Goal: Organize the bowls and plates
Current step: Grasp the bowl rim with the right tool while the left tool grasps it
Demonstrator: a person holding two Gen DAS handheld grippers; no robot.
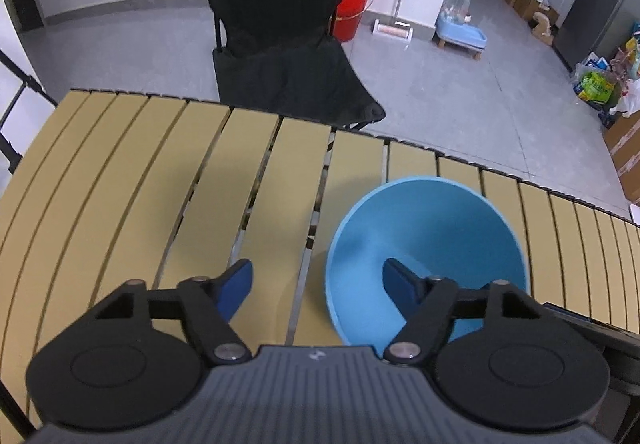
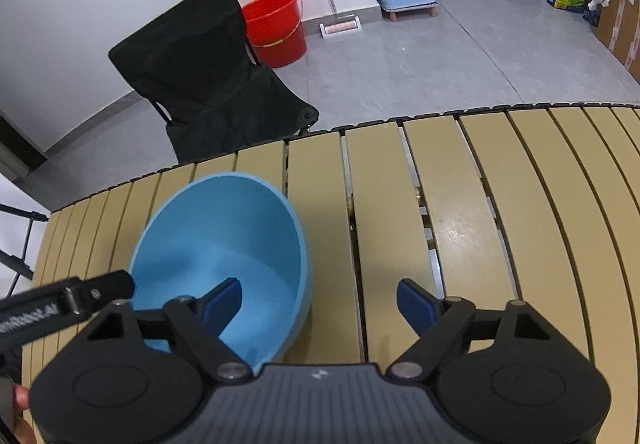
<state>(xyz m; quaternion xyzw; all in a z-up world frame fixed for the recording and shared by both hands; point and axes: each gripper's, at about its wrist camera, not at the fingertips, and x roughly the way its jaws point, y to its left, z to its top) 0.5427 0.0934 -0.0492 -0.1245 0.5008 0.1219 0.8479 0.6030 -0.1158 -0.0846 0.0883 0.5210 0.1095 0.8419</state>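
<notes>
Slats of a tan roll-top table [image 1: 120,180] are filling both views, and a light blue bowl [image 1: 428,244] is sitting upright on them, near the table's far edge. Over it the left gripper [image 1: 318,286] is hanging with its jaws apart: its right blue pad [image 1: 400,284] is sitting inside the bowl's opening, its left pad [image 1: 236,284] is showing over bare slats outside, and the bowl's near-left wall is lying between the two, with neither pad visibly pressing on it. From the right wrist view the same bowl is appearing at left, and the right gripper [image 2: 320,300] is straddling its right wall the same way, jaws spread, one pad [image 2: 224,300] over the bowl's hollow and the other [image 2: 416,306] over the table. Part of the left gripper's black arm [image 2: 68,300] is reaching in at that view's left edge, just beside the bowl's rim. Beyond the table a black folding chair [image 1: 280,40] is standing on the grey floor, with a red bucket [image 2: 276,28] behind it against the white wall, and a blue pet feeder [image 1: 460,24] farther off.
</notes>
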